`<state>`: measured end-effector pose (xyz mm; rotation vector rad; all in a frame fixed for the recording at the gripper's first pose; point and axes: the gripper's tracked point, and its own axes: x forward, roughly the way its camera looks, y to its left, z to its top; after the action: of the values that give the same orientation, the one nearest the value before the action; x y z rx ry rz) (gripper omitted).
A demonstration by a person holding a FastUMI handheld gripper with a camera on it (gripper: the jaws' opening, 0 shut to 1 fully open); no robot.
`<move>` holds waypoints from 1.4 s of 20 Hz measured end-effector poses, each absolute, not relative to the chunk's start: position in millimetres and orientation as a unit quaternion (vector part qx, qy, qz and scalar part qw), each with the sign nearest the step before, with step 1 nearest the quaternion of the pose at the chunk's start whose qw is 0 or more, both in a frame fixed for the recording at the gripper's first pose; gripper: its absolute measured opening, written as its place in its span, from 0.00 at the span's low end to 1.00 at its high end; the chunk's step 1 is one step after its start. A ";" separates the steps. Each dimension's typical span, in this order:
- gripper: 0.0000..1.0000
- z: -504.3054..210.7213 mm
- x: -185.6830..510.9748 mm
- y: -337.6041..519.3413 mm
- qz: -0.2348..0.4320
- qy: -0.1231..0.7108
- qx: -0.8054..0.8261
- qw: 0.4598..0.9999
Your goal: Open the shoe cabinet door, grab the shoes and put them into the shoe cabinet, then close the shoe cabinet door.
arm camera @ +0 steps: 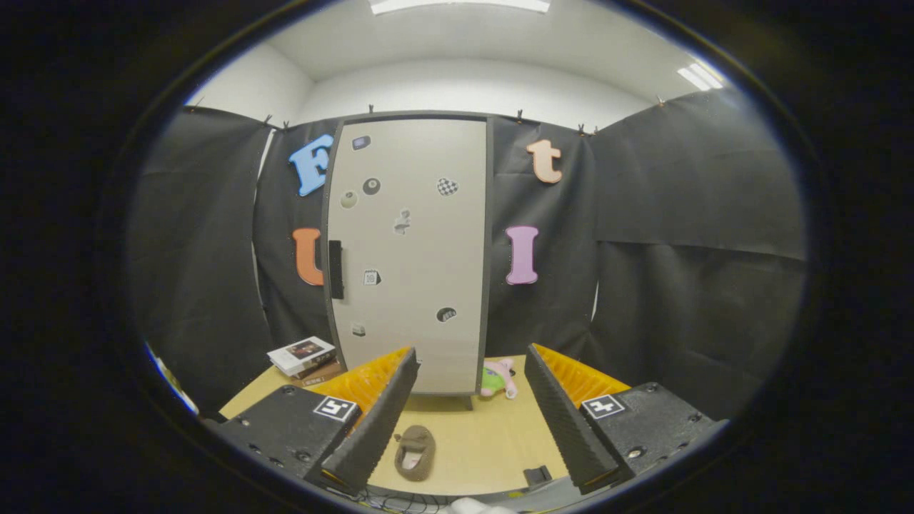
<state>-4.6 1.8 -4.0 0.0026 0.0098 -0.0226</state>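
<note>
A tall grey shoe cabinet point(410, 250) stands upright at the far side of the table, its door shut, with a black handle point(335, 269) on its left edge and several stickers on the front. A small brown shoe point(415, 452) with a pink lining lies on the table between my fingers, closer to the left one. My gripper point(471, 421) hangs above the table, open, with nothing between its fingers point(375, 428). The cabinet stands well beyond the fingertips.
The wooden table point(485, 435) carries a stack of books point(303, 355) left of the cabinet and a pink and green plush toy point(498, 378) at the cabinet's right foot. A small black object point(536, 475) lies near the table's front edge. Black cloth walls surround the table.
</note>
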 end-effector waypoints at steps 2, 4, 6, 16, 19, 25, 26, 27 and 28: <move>0.99 -5.5 -5.3 4.8 -0.011 0.008 0.001 1.000; 0.99 -6.9 -1.9 10.6 -0.010 0.012 -0.001 1.000; 0.99 -8.4 1.6 17.5 -0.009 0.019 -0.006 1.000; 0.99 -0.8 77.2 104.4 0.048 0.022 0.015 0.998; 0.99 6.7 112.3 140.3 0.071 0.019 0.013 0.997; 0.99 20.0 190.4 216.3 0.114 0.014 0.015 0.993; 0.99 21.9 203.1 228.1 0.121 0.015 0.018 0.992; 0.99 22.1 215.7 239.6 0.124 0.016 0.023 0.992; 0.99 23.8 227.9 248.7 0.128 0.018 0.026 0.991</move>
<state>227.9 248.7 23.8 0.0530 0.0353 0.2577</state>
